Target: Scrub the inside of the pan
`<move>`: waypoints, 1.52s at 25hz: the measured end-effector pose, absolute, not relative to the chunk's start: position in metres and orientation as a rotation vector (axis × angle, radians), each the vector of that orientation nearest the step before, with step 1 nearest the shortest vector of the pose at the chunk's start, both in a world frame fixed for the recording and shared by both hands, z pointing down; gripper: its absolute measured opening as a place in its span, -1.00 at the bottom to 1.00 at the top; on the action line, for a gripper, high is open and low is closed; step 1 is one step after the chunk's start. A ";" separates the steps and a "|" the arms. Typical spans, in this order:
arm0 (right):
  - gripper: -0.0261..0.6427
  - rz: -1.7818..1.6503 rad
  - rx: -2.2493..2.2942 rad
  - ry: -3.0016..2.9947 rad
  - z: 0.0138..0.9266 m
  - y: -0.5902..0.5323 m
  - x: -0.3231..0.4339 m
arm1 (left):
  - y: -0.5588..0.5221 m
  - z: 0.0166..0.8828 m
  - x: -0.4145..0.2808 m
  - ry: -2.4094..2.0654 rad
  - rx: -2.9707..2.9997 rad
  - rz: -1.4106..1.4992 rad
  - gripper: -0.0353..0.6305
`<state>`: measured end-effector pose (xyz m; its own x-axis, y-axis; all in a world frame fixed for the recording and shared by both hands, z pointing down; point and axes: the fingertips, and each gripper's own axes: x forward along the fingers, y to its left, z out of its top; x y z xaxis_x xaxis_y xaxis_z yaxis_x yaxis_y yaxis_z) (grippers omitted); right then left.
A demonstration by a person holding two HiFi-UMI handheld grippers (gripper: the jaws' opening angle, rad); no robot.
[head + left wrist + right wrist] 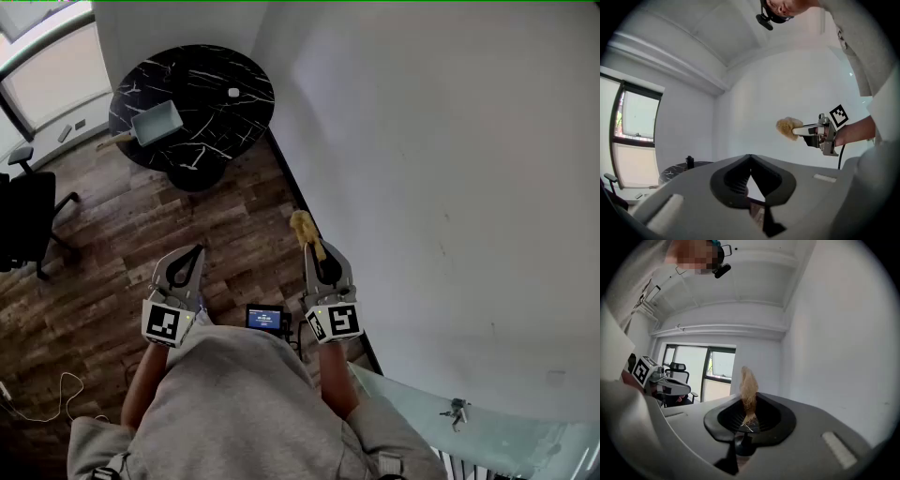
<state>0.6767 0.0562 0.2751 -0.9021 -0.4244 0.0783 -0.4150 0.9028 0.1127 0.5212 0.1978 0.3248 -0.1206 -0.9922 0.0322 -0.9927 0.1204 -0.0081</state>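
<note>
A rectangular grey pan (157,123) with a wooden handle lies on the round black marble table (216,70), far ahead of both grippers. In the head view my left gripper (196,251) is held level over the wooden floor, shut with nothing in it. My right gripper (308,247) is level too, shut on a tan fibrous scrubber (302,227) that sticks out past its tips. The right gripper view has the scrubber (748,391) standing up between the jaws. From the left gripper (749,160), the right gripper (802,131) and scrubber (787,127) show against the white wall.
A white wall runs along the right. A black office chair (26,223) stands at the left by the window. A small white object (233,92) lies on the table. A small screen device (265,318) hangs at my waist. A glass panel (469,431) is at bottom right.
</note>
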 end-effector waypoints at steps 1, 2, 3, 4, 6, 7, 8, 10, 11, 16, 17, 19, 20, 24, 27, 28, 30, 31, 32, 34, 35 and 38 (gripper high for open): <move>-0.75 -0.137 0.663 -2.963 0.278 0.056 0.664 | 0.200 0.325 0.509 -2.341 2.071 0.045 -0.89; -0.75 -0.132 0.668 -2.959 0.281 0.055 0.650 | 0.202 0.326 0.496 -2.342 2.070 0.049 -0.89; -0.75 -0.128 0.672 -2.953 0.284 0.055 0.637 | 0.206 0.326 0.484 -2.341 2.063 0.055 -0.89; -0.75 -0.125 0.674 -2.948 0.286 0.054 0.624 | 0.209 0.325 0.473 -2.334 2.048 0.066 -0.89; -0.73 -0.125 0.667 -2.944 0.288 0.054 0.599 | 0.218 0.325 0.453 -2.323 2.013 0.087 -0.89; -0.73 -0.120 0.662 -2.952 0.288 0.054 0.588 | 0.221 0.325 0.442 -2.334 2.004 0.087 -0.89; -0.72 -0.108 0.658 -2.965 0.288 0.053 0.578 | 0.223 0.327 0.430 -2.350 1.997 0.085 -0.89; -0.72 -0.088 0.648 -2.986 0.287 0.050 0.560 | 0.227 0.329 0.410 -2.375 1.968 0.076 -0.89; -0.72 -0.087 0.647 -2.986 0.288 0.049 0.552 | 0.230 0.330 0.402 -2.385 1.948 0.067 -0.89; -0.71 -0.104 0.664 -2.922 0.302 0.026 0.519 | 0.237 0.343 0.365 -2.432 1.855 0.057 -0.89; -0.71 -0.106 0.655 -2.918 0.305 0.022 0.509 | 0.238 0.346 0.356 -2.448 1.832 0.050 -0.89; -0.71 -0.114 0.629 -2.918 0.308 0.012 0.486 | 0.236 0.349 0.336 -2.463 1.790 0.049 -0.89; -0.71 -0.119 0.618 -2.916 0.309 0.006 0.476 | 0.233 0.352 0.328 -2.459 1.776 0.057 -0.89; -0.71 -0.123 0.581 -2.888 0.325 -0.018 0.432 | 0.215 0.366 0.296 -2.434 1.739 0.114 -0.89; -0.71 -0.090 0.534 -2.879 0.337 -0.031 0.387 | 0.205 0.366 0.259 -2.479 1.723 0.104 -0.89; -0.71 -0.081 0.523 -2.875 0.339 -0.036 0.374 | 0.199 0.365 0.247 -2.481 1.719 0.094 -0.89; -0.71 -0.072 0.510 -2.870 0.339 -0.047 0.351 | 0.184 0.364 0.224 -2.463 1.719 0.105 -0.89; -0.71 -0.067 0.502 -2.870 0.338 -0.053 0.338 | 0.176 0.363 0.212 -2.452 1.724 0.116 -0.89; -0.71 -0.060 0.494 -2.870 0.339 -0.058 0.326 | 0.168 0.361 0.200 -2.442 1.730 0.127 -0.89; -0.71 -0.033 0.489 -2.860 0.345 -0.070 0.301 | 0.153 0.362 0.176 -2.421 1.742 0.157 -0.89; -0.71 -0.011 0.496 -2.849 0.351 -0.078 0.290 | 0.144 0.364 0.164 -2.407 1.748 0.175 -0.89; -0.71 0.081 0.526 -2.815 0.371 -0.102 0.257 | 0.112 0.368 0.133 -2.329 1.776 0.233 -0.89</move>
<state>0.2573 -0.1018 0.3712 -0.8959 -0.3463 0.2782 -0.3617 0.9323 -0.0042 0.1333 0.1121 0.3681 -0.2560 -0.9324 0.2551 -0.9645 0.2641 -0.0025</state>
